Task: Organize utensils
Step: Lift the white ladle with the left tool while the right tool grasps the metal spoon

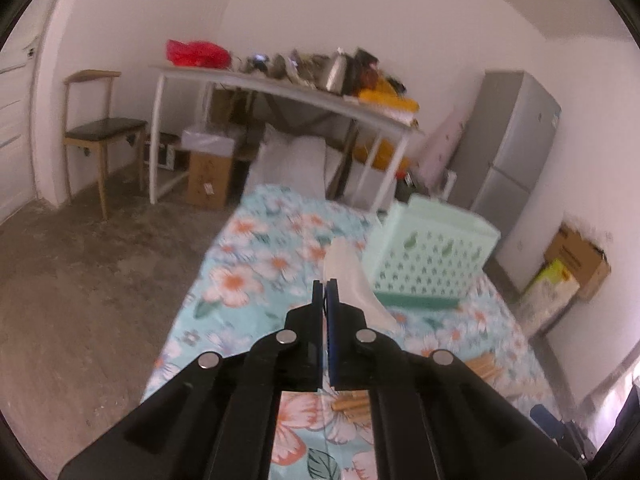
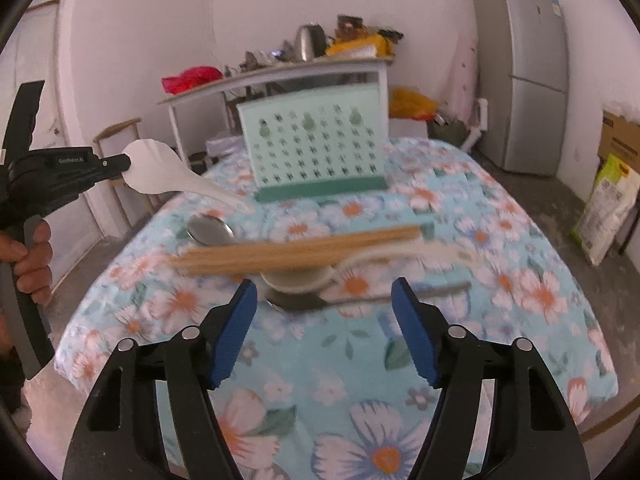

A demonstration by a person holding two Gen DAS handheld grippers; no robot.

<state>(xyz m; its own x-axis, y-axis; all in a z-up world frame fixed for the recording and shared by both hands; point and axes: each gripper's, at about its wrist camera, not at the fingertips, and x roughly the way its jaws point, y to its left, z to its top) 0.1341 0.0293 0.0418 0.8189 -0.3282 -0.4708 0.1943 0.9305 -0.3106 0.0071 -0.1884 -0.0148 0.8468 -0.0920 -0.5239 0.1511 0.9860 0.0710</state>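
My left gripper (image 1: 326, 286) pinches white rice paddle (image 2: 160, 170), off table; basket (image 2: 316, 146) looks empty. Right gripper (image 2: 324, 312) wide, nothing held. Chopsticks (image 2: 296, 250), spoons (image 2: 210, 230) etc. left.

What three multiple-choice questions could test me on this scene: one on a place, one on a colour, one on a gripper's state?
1. Where does the perforated plastic basket stand?
A. on the flowered tablecloth
B. on the floor
C. on a chair

2. What colour is the basket?
A. red
B. mint green
C. black

3. What does the left gripper hold?
A. nothing
B. wooden chopsticks
C. a white plastic rice spoon

Key: 1 A, its base rests on the cloth; 2 B, pale green walls; 3 C, its jaws pinch the spoon's edge above the table.
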